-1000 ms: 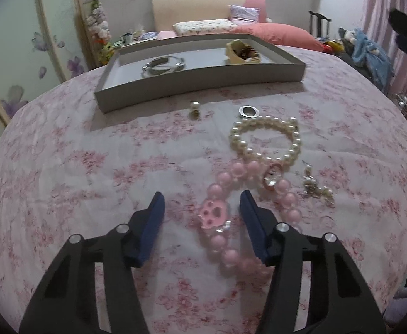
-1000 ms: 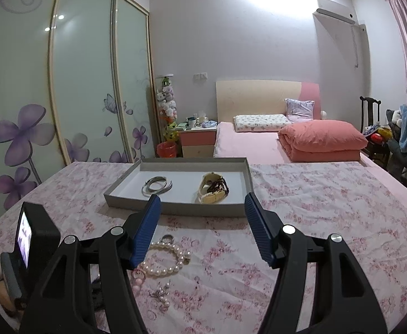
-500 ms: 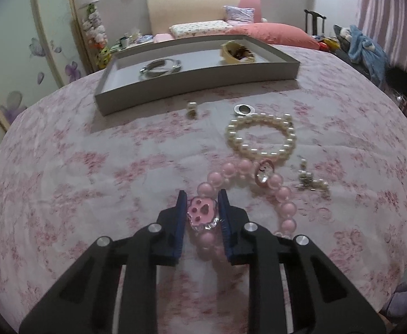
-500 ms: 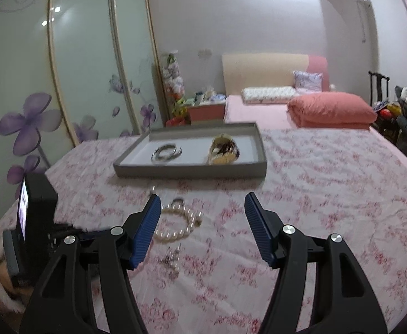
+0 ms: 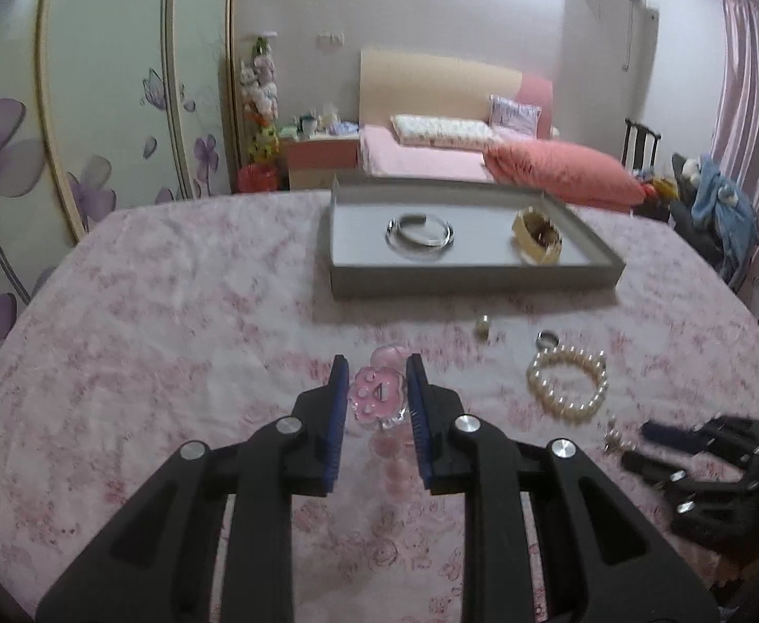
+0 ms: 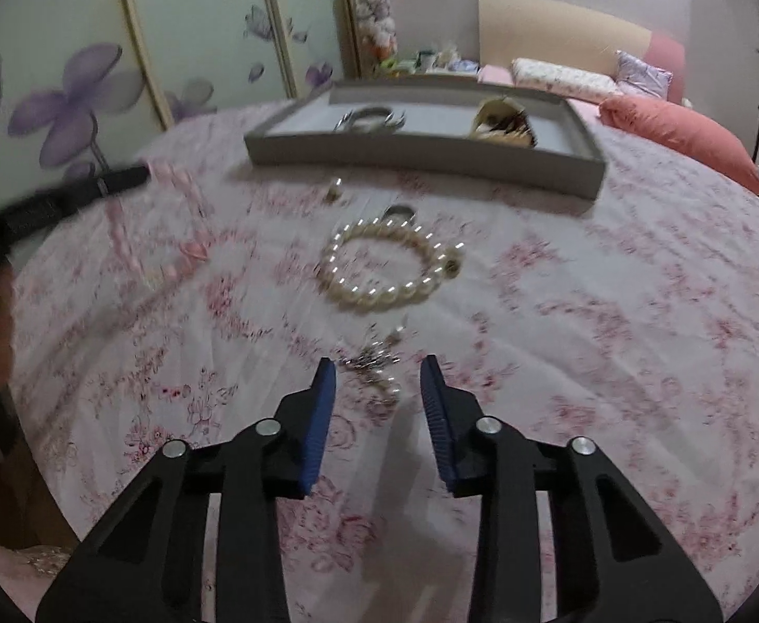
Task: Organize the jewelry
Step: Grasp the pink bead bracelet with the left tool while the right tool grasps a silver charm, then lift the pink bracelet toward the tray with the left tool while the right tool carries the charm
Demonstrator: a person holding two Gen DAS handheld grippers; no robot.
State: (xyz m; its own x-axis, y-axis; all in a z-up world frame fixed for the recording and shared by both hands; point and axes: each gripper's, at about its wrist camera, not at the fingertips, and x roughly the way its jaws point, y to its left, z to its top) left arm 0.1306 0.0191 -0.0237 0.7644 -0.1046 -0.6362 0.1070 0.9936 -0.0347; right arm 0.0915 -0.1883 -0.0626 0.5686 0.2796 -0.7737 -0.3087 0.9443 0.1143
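One pink bracelet is gripped by the left claw; one pearl bracelet lies beside; the right claw, just closing, is held open around a small charm.

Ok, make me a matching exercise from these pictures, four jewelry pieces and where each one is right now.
Things:
1. pink bead necklace
2. pearl bracelet
3. silver bangle
4. small silver earring

Places:
A. inside the grey tray
B. lying loose on the floral cloth, in front of the tray
C. pinched in the left gripper
D. between the open fingers of the right gripper

Pairs: 1-C, 2-B, 3-A, 4-D
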